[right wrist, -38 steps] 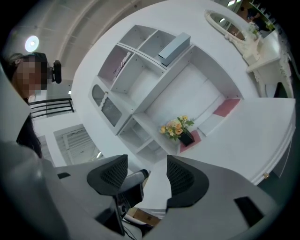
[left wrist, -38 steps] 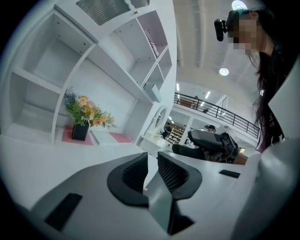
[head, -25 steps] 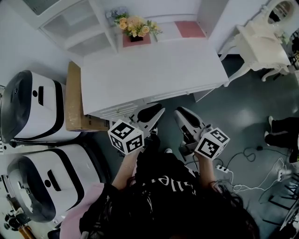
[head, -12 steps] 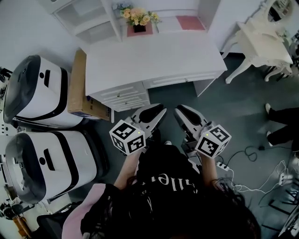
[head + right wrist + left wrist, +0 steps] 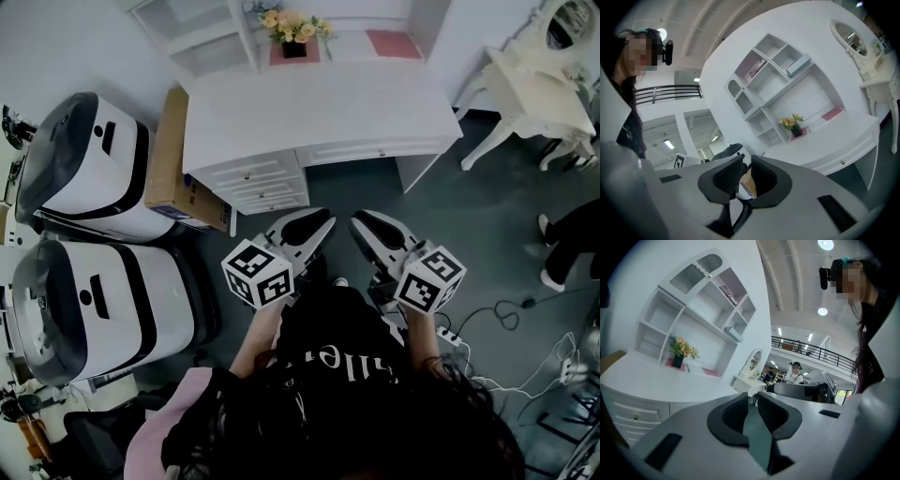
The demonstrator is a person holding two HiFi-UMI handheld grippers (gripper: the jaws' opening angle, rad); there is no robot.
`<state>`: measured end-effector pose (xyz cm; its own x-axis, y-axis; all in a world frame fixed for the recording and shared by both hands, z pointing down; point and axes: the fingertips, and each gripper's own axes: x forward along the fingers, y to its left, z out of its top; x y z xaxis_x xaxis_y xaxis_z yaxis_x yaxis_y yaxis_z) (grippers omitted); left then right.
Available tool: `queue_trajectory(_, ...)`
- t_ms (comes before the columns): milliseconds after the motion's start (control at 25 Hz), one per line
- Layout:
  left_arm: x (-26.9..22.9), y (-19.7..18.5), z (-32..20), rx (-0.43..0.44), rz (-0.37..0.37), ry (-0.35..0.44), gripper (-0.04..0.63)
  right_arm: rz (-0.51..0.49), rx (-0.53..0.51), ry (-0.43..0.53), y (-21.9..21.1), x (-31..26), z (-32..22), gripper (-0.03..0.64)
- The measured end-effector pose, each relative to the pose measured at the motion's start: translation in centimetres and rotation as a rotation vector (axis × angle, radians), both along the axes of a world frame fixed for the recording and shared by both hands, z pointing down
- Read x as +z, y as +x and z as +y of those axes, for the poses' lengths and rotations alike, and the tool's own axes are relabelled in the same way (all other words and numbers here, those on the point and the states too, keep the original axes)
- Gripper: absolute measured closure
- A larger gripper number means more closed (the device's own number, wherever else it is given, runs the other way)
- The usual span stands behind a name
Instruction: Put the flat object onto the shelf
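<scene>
The white desk [image 5: 319,103] stands ahead of the fingertips, its shelf unit [image 5: 206,37] cut off at the head view's top. Both the left gripper [image 5: 322,225] and right gripper [image 5: 360,225] are closed and empty, the right's jaws just drawn together. The pink flat object [image 5: 394,43] lies well beyond them, at the desk's back.

Background clutter around a white desk [image 5: 319,108] on a grey floor [image 5: 487,216].
The desk has a drawer stack [image 5: 258,183] on its left side and potted flowers [image 5: 293,28] at the back edge. A cardboard box [image 5: 173,150] stands between the desk's left end and the upper white-and-black machine [image 5: 89,169]; a second machine [image 5: 103,314] sits just below. White dressing table [image 5: 525,89] with oval mirror [image 5: 567,19] top right. Power strip [image 5: 448,339] and cable [image 5: 511,309] on the floor lower right.
</scene>
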<state>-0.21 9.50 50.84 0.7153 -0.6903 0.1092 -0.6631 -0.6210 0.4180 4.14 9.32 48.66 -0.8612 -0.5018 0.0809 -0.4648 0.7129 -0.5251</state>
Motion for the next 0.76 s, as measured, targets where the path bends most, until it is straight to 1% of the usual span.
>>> queue_trajectory(160, -0.1, 0.2, 1.0, -0.004, -0.012, -0.003, 0.52, -0.003, -0.004, 0.002, 0.3, -0.1, 0.7, 0.534)
queue_trajectory(320, 0.3, -0.3, 1.8, -0.008, -0.033, -0.021, 0.52, -0.018, -0.009, 0.0, -0.2, -0.2, 1.1, 0.534)
queue_trajectory(560, 0.9, -0.7, 2.3, -0.025, -0.075, -0.053, 0.52, -0.026, -0.023, -0.003, -0.4, -0.1, 1.2, 0.535)
queue_trajectory(760, 1.7, -1.7, 2.5, -0.038, -0.125, -0.085, 0.52, -0.033, -0.023, -0.009, -1.0, -0.1, 0.9, 0.535)
